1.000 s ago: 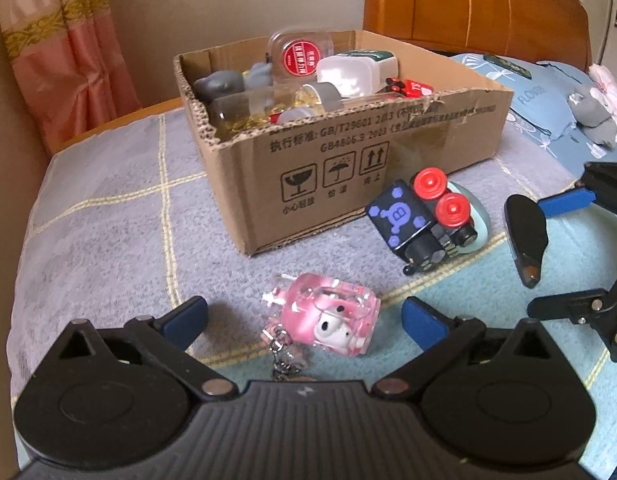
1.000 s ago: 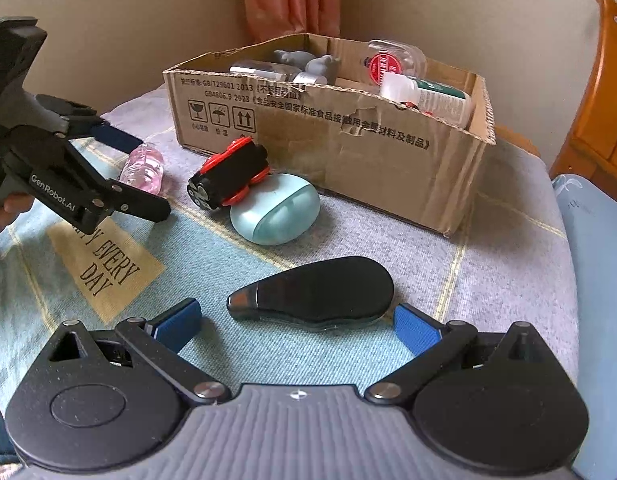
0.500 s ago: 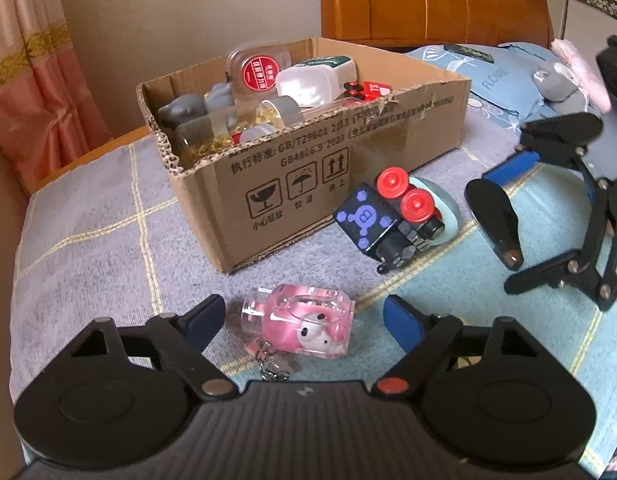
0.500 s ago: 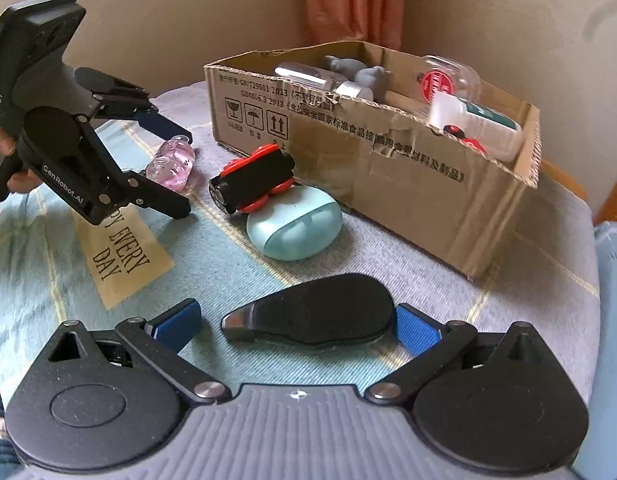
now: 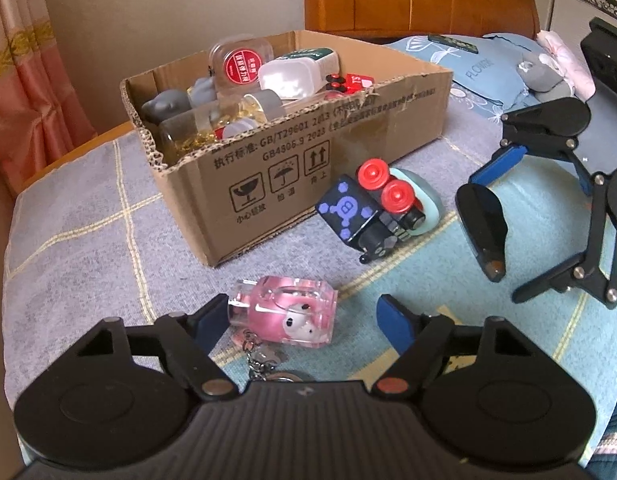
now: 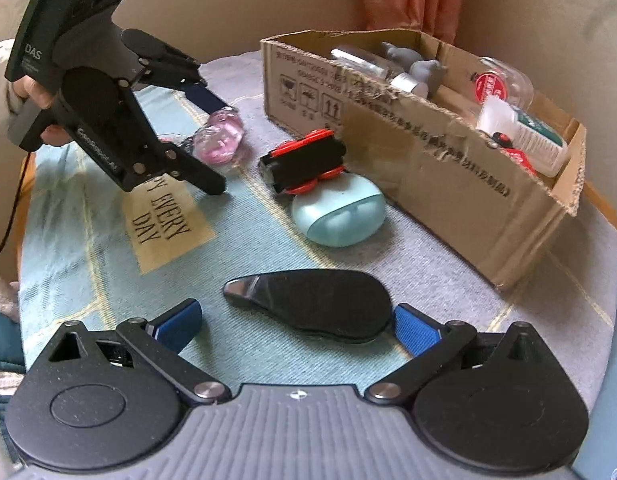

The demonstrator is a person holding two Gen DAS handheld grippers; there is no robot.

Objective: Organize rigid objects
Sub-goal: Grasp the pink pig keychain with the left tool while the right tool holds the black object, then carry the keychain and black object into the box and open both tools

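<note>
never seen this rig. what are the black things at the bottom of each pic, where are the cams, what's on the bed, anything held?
No robot arm here: a person holds a handheld two-finger gripper in each hand. Each picture comes from a fisheye camera on one gripper, looking forward along its fingers, so the black shapes at the bottom are that gripper's own body.

Left wrist view: the left gripper has just been closing around a pink clear keychain charm. One finger seems to touch it, the other stands clear, so it is not gripped yet.

Right wrist view: the right gripper is open around a black teardrop-shaped object lying on the bedspread.

Also loose: a black toy with red wheels resting on a pale blue oval case, beside a cardboard box already holding bottles and small items.
</note>
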